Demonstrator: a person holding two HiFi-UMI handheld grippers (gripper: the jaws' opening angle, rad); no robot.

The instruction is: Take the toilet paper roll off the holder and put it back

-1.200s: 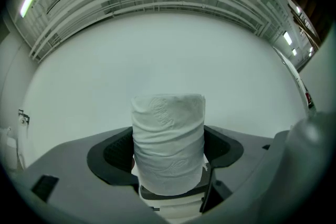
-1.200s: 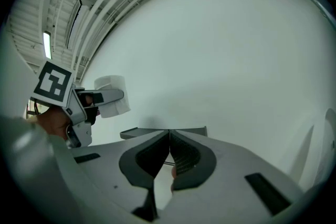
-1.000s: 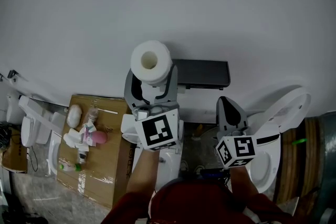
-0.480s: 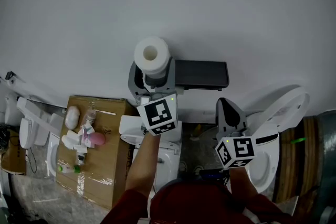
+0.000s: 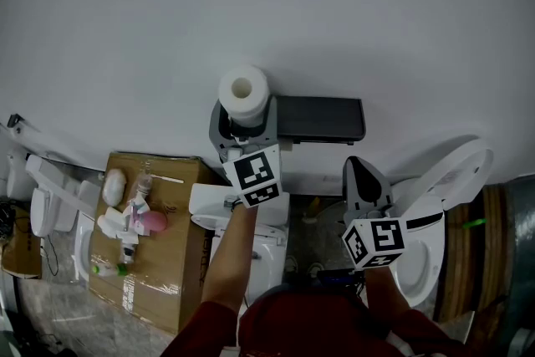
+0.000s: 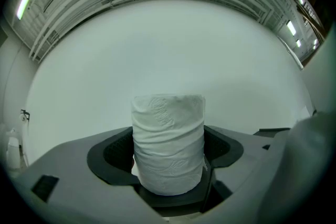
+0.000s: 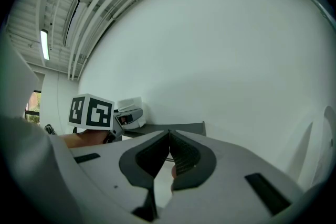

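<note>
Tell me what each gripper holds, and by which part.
The left gripper clamps the white embossed toilet paper roll by its curved sides, towards its lower end. The right gripper is shut and empty.

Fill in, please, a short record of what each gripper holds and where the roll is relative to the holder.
left gripper: closed on the toilet paper roll, pads on its sides
roll position: at the white wall, by the left end of the dark holder; contact cannot be told
right gripper: shut, empty, held lower, near the toilet
</note>
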